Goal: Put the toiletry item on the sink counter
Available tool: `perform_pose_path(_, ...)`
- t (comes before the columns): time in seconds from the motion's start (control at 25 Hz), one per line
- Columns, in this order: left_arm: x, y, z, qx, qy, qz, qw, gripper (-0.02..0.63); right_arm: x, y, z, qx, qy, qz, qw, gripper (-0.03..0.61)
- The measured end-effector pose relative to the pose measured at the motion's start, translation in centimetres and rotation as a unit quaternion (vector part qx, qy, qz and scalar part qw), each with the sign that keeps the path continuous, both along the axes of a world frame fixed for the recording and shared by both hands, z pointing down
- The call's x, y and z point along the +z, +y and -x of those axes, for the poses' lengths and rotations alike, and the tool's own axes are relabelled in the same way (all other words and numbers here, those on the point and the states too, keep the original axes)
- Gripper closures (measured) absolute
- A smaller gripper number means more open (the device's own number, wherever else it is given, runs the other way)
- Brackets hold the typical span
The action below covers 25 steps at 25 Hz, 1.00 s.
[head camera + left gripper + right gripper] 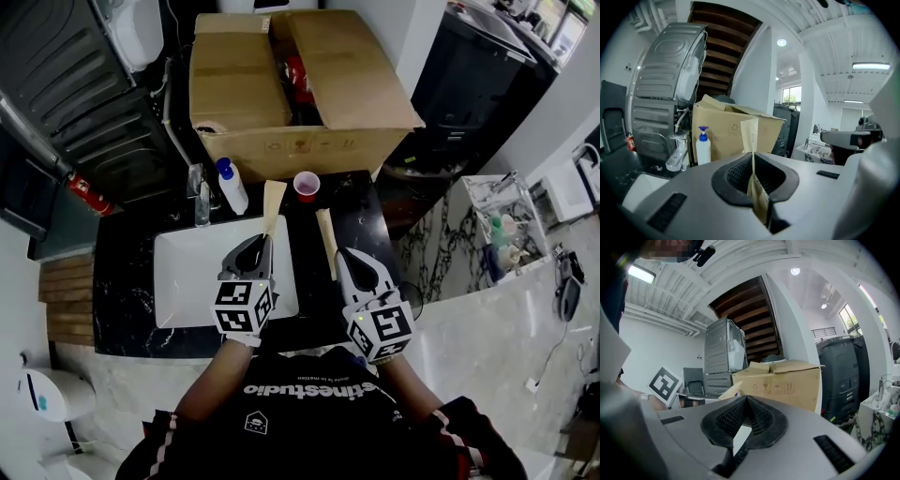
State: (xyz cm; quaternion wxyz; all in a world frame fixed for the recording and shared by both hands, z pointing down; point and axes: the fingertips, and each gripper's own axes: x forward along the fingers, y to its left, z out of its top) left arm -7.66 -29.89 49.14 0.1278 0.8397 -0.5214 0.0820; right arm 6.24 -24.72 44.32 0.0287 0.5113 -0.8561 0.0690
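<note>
Packet (273, 202) of tan paper sits clamped in my left tongs (265, 241) above the basin (187, 272), right tongs (339, 255) clamped on a second strip (325, 239) beside it; neither rests on the worktop (122, 281) yet, so placing remains, I judge.

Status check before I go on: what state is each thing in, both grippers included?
Left hand-held gripper: shut on a tan packet.
Right hand-held gripper: shut on a second packet.
Box: flaps open.
Pump bottle: upright on the counter.
Red cup: upright, mouth up.
</note>
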Motion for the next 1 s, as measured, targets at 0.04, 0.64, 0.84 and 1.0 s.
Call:
perform_pose_path(0.04,0.9,-0.3,-0.3,-0.002,0.004,0.015,0.9999,0.591,0.1,0.0,-0.2,0.001,-0.001,0.002,1.000,0.541)
perform_pose_path(0.64,12.9,-5.1,-4.5,-0.070,0.064,0.194,0.9765,0.591,1.3,-0.6,-3.0,0.003,-0.001,0.022,1.000,0.541)
perform_pose_path(0.84,15.1,-4.9,-5.5,-0.092,0.074,0.236,0.9645,0.591,1.5,-0.7,-3.9,0.010,-0.003,0.026,1.000,0.541)
perform_pose_path(1.0,16.1,-4.5,-6.0,-0.099,0.089,0.256,0.9576,0.591,1.8,-0.9,-4.7,0.017,-0.008,0.029,0.999,0.541)
